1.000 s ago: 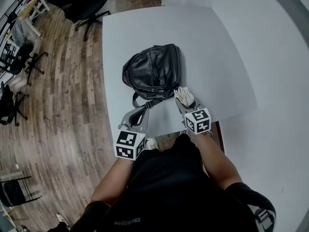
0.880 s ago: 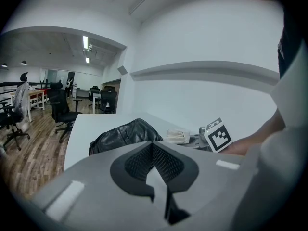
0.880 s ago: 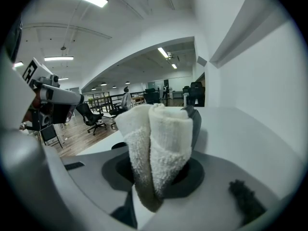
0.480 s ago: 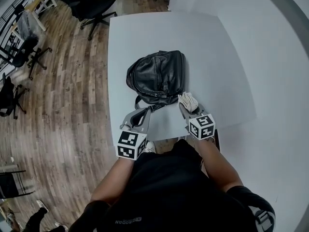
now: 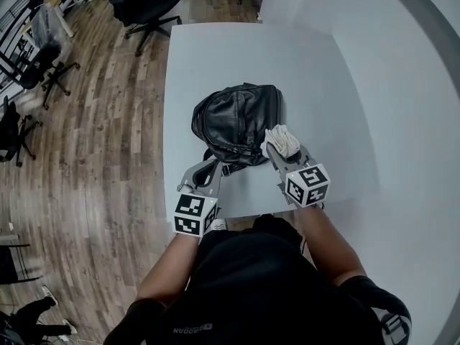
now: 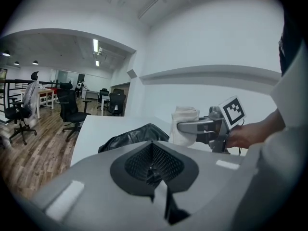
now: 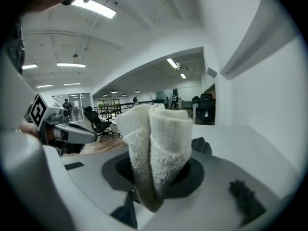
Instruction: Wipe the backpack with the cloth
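My right tongs are clamped on a folded white terry cloth. In the right gripper view the cloth stands up out of the tongs as a thick doubled roll.

The black leather backpack lies flat on the white table, about midway between the left and right edges and nearer the near edge than the far one. The cloth sits just beside the backpack's near right corner; I cannot tell whether it touches the leather.

My left tongs are drawn together, as the left gripper view shows. They hang over the table's near edge, tips close to the backpack's dark strap. From there I see the backpack ahead and the cloth to its right.
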The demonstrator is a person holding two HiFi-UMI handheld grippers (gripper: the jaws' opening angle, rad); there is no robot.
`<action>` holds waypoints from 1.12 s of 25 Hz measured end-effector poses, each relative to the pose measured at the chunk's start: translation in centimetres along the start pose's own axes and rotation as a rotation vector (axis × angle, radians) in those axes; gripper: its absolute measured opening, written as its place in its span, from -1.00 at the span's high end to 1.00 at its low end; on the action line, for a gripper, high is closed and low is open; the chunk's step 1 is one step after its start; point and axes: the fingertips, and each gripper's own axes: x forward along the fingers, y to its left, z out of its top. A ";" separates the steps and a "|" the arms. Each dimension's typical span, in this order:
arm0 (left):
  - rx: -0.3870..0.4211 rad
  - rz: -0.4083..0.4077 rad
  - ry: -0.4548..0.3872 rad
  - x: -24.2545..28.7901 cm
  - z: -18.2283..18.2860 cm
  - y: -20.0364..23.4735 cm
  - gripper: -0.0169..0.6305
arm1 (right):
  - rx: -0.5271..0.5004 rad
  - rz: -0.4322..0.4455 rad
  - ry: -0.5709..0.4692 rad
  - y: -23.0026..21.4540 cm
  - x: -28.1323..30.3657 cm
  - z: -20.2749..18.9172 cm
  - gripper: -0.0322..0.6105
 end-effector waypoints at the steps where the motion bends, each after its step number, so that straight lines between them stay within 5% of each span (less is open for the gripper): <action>1: 0.000 0.004 -0.004 -0.1 0.2 0.1 0.93 | -0.015 0.024 -0.002 0.6 1.1 0.7 0.56; 8: -0.032 0.058 0.001 0.0 -0.2 2.4 0.93 | -0.074 0.128 0.006 2.3 10.5 3.4 0.56; 17: -0.048 0.144 0.029 -1.1 -1.1 5.6 0.93 | -0.064 0.145 0.058 1.5 20.6 2.9 0.56; 28: -0.081 0.210 0.074 -1.8 -2.9 7.9 0.93 | -0.058 0.178 0.079 1.5 26.7 2.1 0.56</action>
